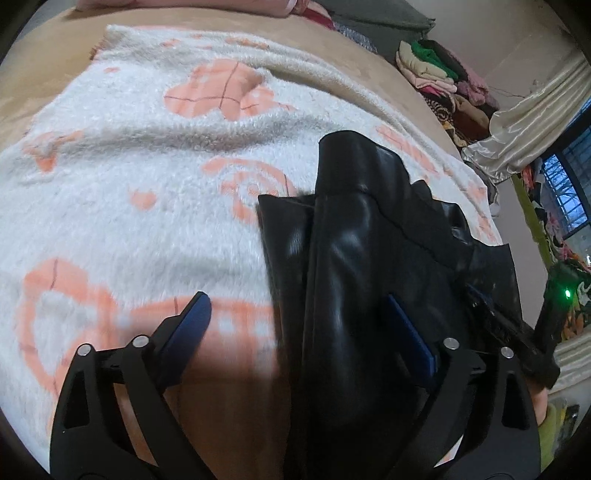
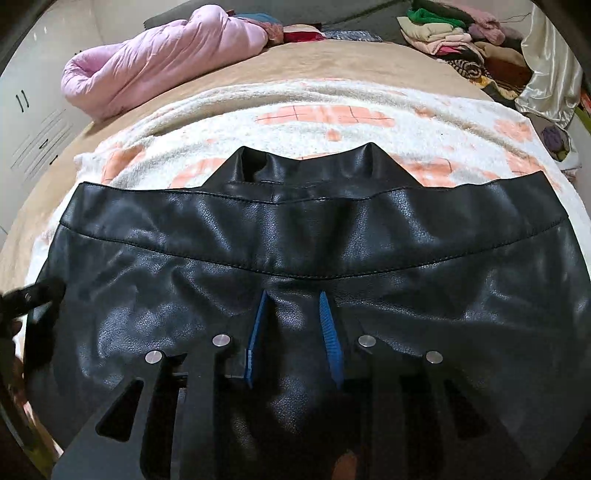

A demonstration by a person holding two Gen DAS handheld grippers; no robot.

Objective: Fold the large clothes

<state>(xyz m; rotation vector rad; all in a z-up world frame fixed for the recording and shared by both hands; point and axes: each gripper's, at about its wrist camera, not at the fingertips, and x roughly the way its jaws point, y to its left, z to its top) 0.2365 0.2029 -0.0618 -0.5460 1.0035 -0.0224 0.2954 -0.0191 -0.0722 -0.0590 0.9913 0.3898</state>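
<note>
Right claw (image 2: 293,314) first: your blue pads sit close together with a ridge of the black leather jacket (image 2: 295,240) bunched between them, so to me it looks pinched on the leather, right below the stitched seam. Your left claw (image 1: 299,325) is spread wide. One pad lies out over the fleece blanket (image 1: 129,147), the other is against a hanging fold of the jacket, and nothing is clamped between them.

The jacket itself lies spread across the white-and-peach blanket on the bed (image 2: 314,62), collar pointing to the far side, with its left part lifted or draped up near your left claw.

Stuff that could bite you from here, just my guess:
- That leather is slick and stiff. With only a small ridge in the right claw, any sharp pull could make it slide out and the fold flops back.
- If you close the left claw where it is now, you may only catch one loose layer, or snag blanket fuzz along with it, and then the blanket drags with the fold.
- Heavy material held at one point will sag and twist, so the edges won't line up.

The pink duvet (image 2: 155,55) and the clothes pile (image 2: 454,33) sit at the far end, well apart from the jacket.
</note>
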